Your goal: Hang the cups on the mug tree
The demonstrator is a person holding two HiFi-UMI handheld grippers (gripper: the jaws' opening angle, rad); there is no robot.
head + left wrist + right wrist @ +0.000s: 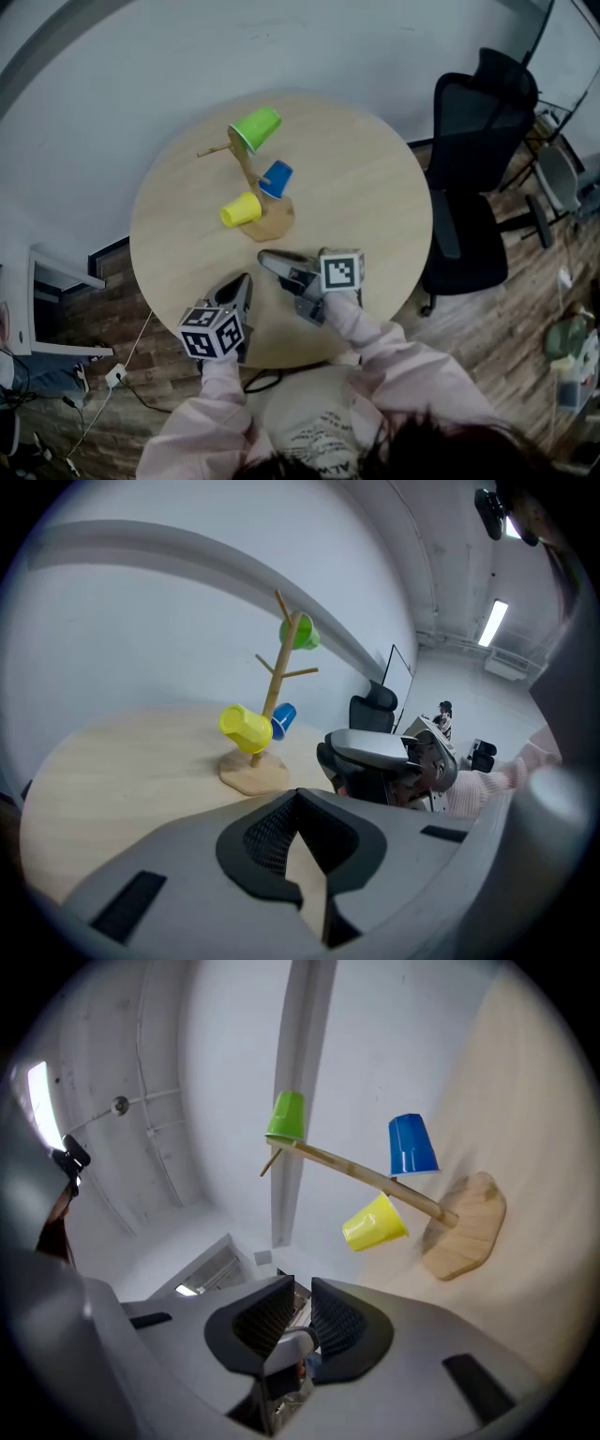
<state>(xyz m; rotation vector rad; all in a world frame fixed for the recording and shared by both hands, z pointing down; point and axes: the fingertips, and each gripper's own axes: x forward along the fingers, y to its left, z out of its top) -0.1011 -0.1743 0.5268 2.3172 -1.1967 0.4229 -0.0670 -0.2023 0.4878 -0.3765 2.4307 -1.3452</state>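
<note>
A wooden mug tree (270,221) stands on the far left part of the round table (375,216). Three cups hang on it: a green cup (255,127) at the top, a blue cup (276,178) and a yellow cup (241,210) lower down. My left gripper (242,284) hovers over the table's near edge, its jaws shut and empty. My right gripper (267,259) is beside it, closer to the tree's base, rolled on its side; a narrow slit shows between its pads (272,1321) and nothing is in it. In the right gripper view the yellow cup (375,1222) hangs nearest.
A black office chair (473,169) stands close to the table's right side. A white shelf (47,281) and cables (112,380) lie on the wooden floor at the left. A pale wall runs behind the table.
</note>
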